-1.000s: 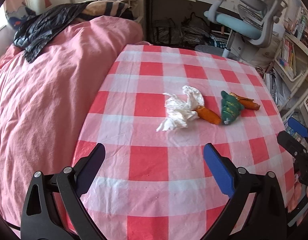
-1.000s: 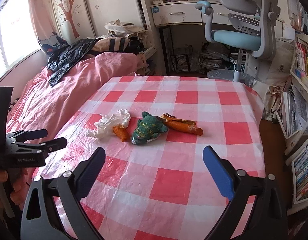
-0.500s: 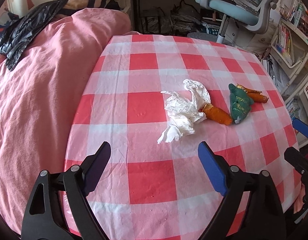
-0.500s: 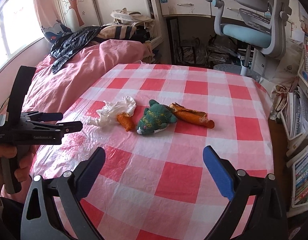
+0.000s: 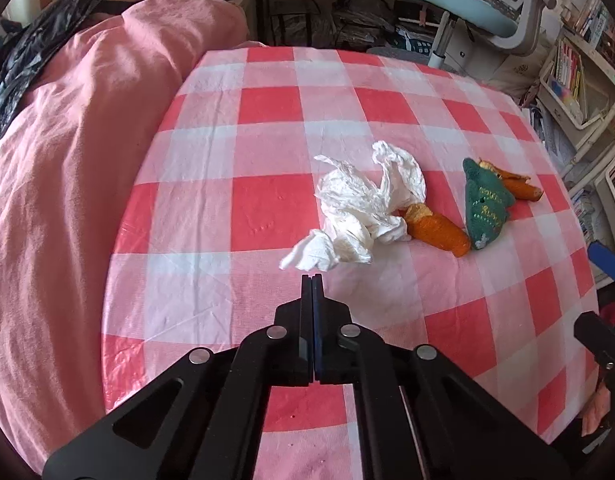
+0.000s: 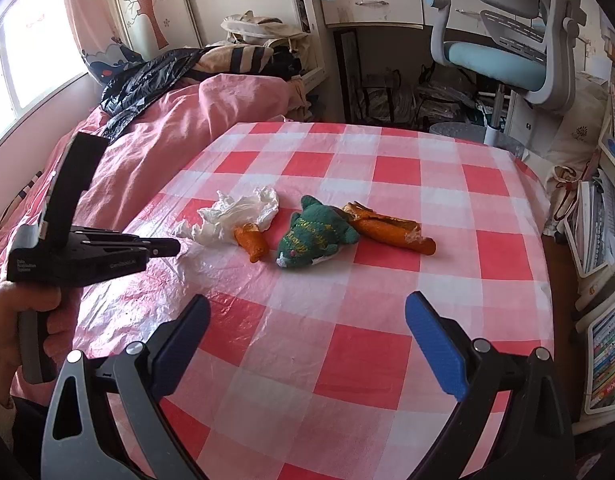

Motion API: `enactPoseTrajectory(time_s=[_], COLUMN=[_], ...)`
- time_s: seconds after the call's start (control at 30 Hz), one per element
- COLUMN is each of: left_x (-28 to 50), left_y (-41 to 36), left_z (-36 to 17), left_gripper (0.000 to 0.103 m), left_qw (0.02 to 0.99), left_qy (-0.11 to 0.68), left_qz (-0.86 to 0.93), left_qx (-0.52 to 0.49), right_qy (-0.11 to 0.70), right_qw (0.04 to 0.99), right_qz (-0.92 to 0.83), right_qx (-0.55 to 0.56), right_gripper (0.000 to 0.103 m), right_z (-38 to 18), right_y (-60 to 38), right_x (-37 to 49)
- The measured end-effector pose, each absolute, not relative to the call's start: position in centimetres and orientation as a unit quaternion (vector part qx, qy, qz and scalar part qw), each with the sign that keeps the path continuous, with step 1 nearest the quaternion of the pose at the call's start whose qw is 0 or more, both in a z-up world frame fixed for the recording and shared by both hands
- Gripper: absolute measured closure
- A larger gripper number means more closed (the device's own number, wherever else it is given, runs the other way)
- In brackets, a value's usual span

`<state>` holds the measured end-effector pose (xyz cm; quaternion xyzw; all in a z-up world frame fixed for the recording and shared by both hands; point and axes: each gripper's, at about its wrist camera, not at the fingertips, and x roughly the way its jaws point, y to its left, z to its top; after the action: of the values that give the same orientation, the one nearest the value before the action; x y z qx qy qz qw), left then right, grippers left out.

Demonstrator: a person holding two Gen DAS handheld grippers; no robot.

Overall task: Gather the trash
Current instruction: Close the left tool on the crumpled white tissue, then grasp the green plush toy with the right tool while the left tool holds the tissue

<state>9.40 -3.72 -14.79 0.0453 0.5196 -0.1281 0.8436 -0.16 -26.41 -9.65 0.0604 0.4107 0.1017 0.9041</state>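
Tongs on the left are pressed together on nothing, their tips just short of the crumpled white tissue on the checked bench. To collect it they likely need to spread again, straddle the near corner of the paper and pinch low, since the tissue is light and may slide. Right tongs stand spread wide above the near edge, empty. Beyond the tissue lie an orange scrap touching it, a green knitted toy, and a second orange piece behind.
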Motion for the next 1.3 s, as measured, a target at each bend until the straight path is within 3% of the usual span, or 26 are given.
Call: enactPoseTrajectory(time_s=[0.27, 0.37, 0.4, 0.43, 0.47, 0.53, 0.57, 0.6, 0.77, 0.9, 1.0, 1.1, 1.3], left_x=[9.5, 9.6, 9.6, 9.8, 10.0, 10.6, 10.9, 11.1, 10.5, 9.4, 8.6, 8.0, 5.5], left_y=[-1.5, -3.2, -3.9, -4.4, -5.0, -5.4, -5.4, -5.2, -3.7, -1.3, -1.9, 0.0, 2.3], left_z=[-12.9, -13.5, -13.6, -13.8, -14.1, -14.8, -15.3, -15.7, -13.9, -10.5, -10.6, -10.2, -8.0], left_gripper=[0.101, 0.08, 0.066, 0.058, 0.057, 0.06, 0.067, 0.091, 0.092, 0.092, 0.092, 0.092, 0.092], left_qw=[0.856, 0.857, 0.86, 0.864, 0.866, 0.861, 0.855, 0.848, 0.853, 0.865, 0.88, 0.863, 0.878], left_qy=[0.493, 0.488, 0.482, 0.476, 0.473, 0.483, 0.492, 0.505, 0.497, 0.468, 0.46, 0.477, 0.449], left_qz=[-0.154, -0.168, -0.164, -0.158, -0.155, -0.155, -0.157, -0.158, -0.157, -0.176, -0.095, -0.165, -0.154], left_qx=[-0.003, 0.012, 0.025, 0.037, 0.046, 0.046, 0.041, 0.037, 0.029, -0.033, 0.075, -0.032, -0.065], right_qy=[0.411, 0.413, 0.414, 0.415, 0.415, 0.413, 0.413, 0.412, 0.41, 0.409, 0.41, 0.408, 0.408], right_qw=[0.904, 0.903, 0.903, 0.903, 0.903, 0.904, 0.904, 0.905, 0.905, 0.905, 0.906, 0.907, 0.908], right_qz=[0.103, 0.103, 0.103, 0.102, 0.102, 0.101, 0.101, 0.101, 0.103, 0.104, 0.099, 0.095, 0.095], right_qx=[0.057, 0.053, 0.05, 0.046, 0.042, 0.04, 0.041, 0.043, 0.048, 0.043, 0.044, 0.044, 0.033], right_gripper=[0.009, 0.009, 0.009, 0.009, 0.009, 0.009, 0.009, 0.009, 0.009, 0.009, 0.009, 0.009, 0.009], right_z=[-9.7, -9.7, -9.8, -9.8, -9.8, -9.7, -9.7, -9.7, -9.5, -9.5, -9.5, -9.4, -9.5], right_y=[-26.1, -25.7, -25.6, -25.5, -25.4, -25.3, -25.4, -25.4, -25.3, -25.0, -25.1, -25.2, -24.5], right_x=[-0.4, -0.6, -0.6, -0.7, -0.7, -0.8, -0.7, -0.7, -0.3, -0.5, -0.6, -0.9, -1.0])
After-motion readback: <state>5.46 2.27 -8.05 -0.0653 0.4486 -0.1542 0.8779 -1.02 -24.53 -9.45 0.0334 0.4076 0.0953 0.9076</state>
